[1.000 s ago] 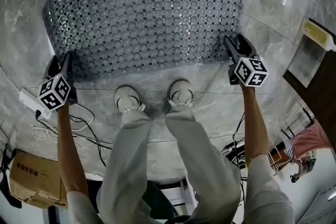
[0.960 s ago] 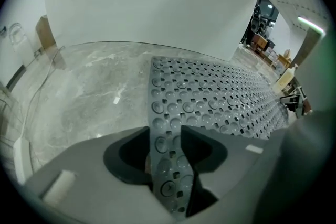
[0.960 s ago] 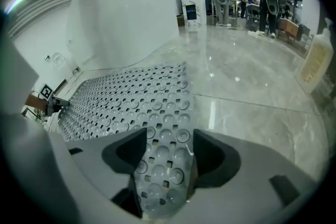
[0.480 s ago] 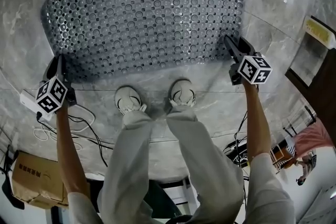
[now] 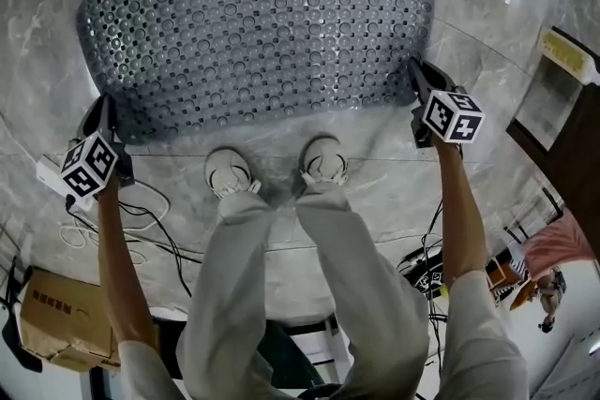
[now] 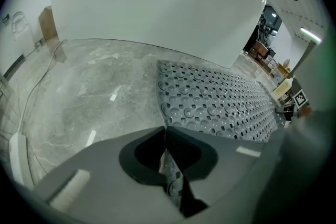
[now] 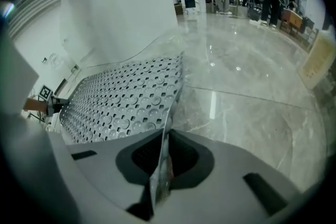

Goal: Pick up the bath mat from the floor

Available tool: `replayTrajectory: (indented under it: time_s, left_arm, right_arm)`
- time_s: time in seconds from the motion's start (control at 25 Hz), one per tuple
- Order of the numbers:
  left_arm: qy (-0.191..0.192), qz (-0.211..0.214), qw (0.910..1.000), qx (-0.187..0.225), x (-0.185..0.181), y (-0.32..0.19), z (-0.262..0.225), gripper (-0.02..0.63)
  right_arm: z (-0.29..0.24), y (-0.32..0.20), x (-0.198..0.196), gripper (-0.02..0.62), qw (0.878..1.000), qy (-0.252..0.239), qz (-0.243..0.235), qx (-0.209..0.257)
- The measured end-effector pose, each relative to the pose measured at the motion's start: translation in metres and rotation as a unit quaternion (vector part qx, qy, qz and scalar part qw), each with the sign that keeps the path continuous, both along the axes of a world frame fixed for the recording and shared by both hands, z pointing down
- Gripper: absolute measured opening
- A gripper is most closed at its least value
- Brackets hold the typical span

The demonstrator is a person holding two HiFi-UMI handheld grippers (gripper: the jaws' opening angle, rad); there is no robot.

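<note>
Grey translucent bath mat (image 5: pixel 262 33), studded with bumps and holes. It lies flat beyond the left gripper (image 5: pixel 103 108) and right gripper (image 5: pixel 417 75) — their jaws have just closed on its near corners.

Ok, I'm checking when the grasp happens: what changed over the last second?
Both claws have just been closing. The left claw and the right claw now each pinch a near corner of the bath mat, where a second ago their jaws stood open at its edge. The hands barely moved, the mat still lies spread on the floor, and the person's shoes stay put.
</note>
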State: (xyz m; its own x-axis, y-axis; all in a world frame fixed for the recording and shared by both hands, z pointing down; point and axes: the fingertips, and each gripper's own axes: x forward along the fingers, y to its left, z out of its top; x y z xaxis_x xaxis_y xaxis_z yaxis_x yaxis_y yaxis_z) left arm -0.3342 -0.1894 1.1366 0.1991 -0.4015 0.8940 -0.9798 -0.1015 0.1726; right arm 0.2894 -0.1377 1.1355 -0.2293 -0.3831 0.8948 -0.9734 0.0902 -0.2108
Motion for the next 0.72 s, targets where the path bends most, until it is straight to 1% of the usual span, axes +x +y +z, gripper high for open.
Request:
replayTrajectory:
  time_s: [0.16, 0.44, 0.72]
  left_arm:
    - [-0.003, -0.009, 1.0000, -0.002, 0.005, 0.001, -0.016, 0.023]
    - [-0.003, 0.027, 0.9996, -0.009, 0.025, -0.002, -0.058, 0.021]
    - [0.005, 0.036, 0.9993, 0.007, 0.053, -0.007, -0.107, 0.020]
  right_arm:
    - [-0.019, 0.001, -0.006, 0.026, 1.000, 0.007, 0.005, 0.011]
    - [-0.066, -0.001, -0.028, 0.023, 1.000, 0.004, -0.002, 0.025]
    - [-0.114, -0.007, -0.056, 0.023, 0.999, 0.006, -0.016, 0.039]
